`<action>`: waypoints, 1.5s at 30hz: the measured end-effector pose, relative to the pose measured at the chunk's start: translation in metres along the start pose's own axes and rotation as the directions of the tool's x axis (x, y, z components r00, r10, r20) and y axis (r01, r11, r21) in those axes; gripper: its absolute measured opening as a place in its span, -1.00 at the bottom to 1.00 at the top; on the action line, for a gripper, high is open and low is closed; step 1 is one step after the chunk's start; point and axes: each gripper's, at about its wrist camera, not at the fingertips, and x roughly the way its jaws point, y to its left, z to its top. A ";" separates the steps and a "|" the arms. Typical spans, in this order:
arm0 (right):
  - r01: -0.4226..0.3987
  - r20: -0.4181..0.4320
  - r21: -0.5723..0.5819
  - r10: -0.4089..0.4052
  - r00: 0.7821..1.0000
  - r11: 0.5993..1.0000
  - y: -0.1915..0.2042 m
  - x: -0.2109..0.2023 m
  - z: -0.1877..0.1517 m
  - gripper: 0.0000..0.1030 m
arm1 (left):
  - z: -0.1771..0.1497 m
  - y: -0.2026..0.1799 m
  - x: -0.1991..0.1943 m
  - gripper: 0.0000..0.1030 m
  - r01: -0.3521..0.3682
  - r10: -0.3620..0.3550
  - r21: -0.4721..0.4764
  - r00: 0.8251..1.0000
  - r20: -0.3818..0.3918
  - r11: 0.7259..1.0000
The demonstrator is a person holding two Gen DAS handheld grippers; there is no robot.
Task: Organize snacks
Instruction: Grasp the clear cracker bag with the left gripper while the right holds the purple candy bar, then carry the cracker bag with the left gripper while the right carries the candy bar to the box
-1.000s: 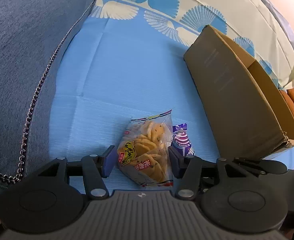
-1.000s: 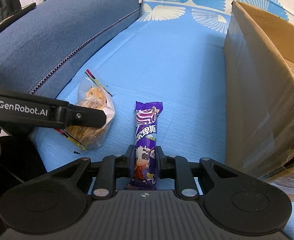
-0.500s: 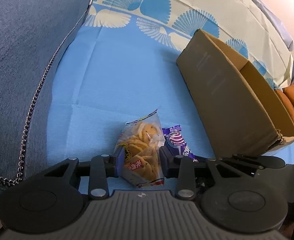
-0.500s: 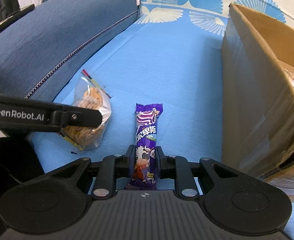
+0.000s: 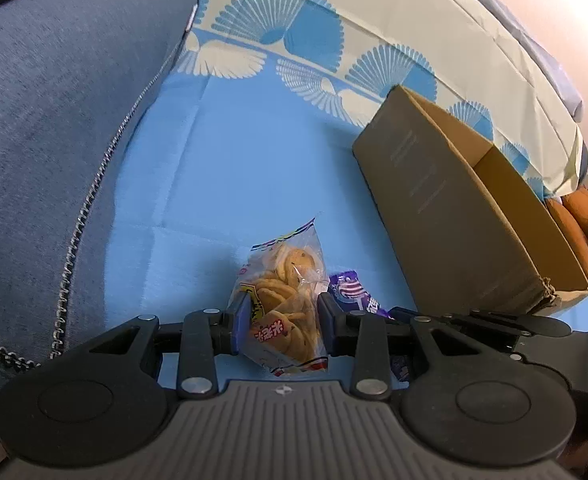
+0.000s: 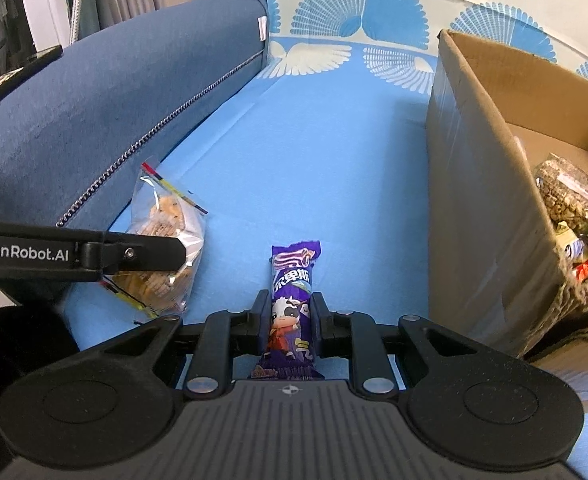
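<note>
A clear bag of yellow crackers (image 5: pixel 284 300) sits between the pads of my left gripper (image 5: pixel 283 312), which is shut on it just above the blue sheet. The same cracker bag (image 6: pixel 166 248) shows in the right wrist view behind the left gripper's black finger (image 6: pixel 134 254). My right gripper (image 6: pixel 290 316) is shut on a purple snack bar (image 6: pixel 292 304) with a cartoon cow on its wrapper. A corner of the purple bar (image 5: pixel 352 290) peeks out to the right in the left wrist view. An open cardboard box (image 6: pixel 490 200) stands at the right.
A dark blue sofa arm (image 5: pixel 54 128) with a chain trim rises on the left. The blue sheet (image 5: pixel 254 168) with a fan pattern covers the seat. Inside the box lie a bag of nuts (image 6: pixel 566 190) and other packets. An orange cushion (image 5: pixel 574 220) lies beyond the box.
The left gripper's jaws closed in from wide apart onto the cracker bag and tilted it up a little. The right gripper kept its hold on the purple bar.
</note>
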 end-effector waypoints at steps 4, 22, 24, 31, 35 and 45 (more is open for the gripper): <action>-0.006 0.022 0.002 0.006 1.000 1.000 -0.001 -0.004 0.002 -0.60 | -0.001 -0.002 -0.004 -0.23 -0.011 0.011 0.006 1.000 0.014 1.000; -0.043 0.124 0.028 0.039 0.992 0.999 -0.015 -0.029 0.015 -0.68 | -0.001 -0.011 -0.006 -0.24 -0.052 0.049 0.043 0.997 0.056 0.998; -0.049 0.119 0.034 0.045 0.992 0.998 -0.018 -0.028 0.015 -0.68 | 0.000 -0.008 -0.007 -0.24 -0.048 0.047 0.025 0.997 0.059 0.999; -0.049 -0.026 -0.059 0.048 0.999 0.997 -0.008 0.007 0.001 -0.19 | 0.002 -0.007 -0.005 -0.24 -0.061 0.059 0.021 0.997 0.055 0.998; -0.035 -0.072 -0.075 0.029 0.997 0.997 -0.007 0.021 -0.004 -0.18 | 0.001 -0.006 -0.006 -0.24 -0.061 0.060 0.015 0.996 0.060 0.998; -0.066 0.075 -0.055 0.070 0.995 0.996 -0.015 -0.015 0.010 -0.64 | -0.001 -0.006 -0.014 -0.24 -0.056 0.056 -0.003 0.994 0.097 0.998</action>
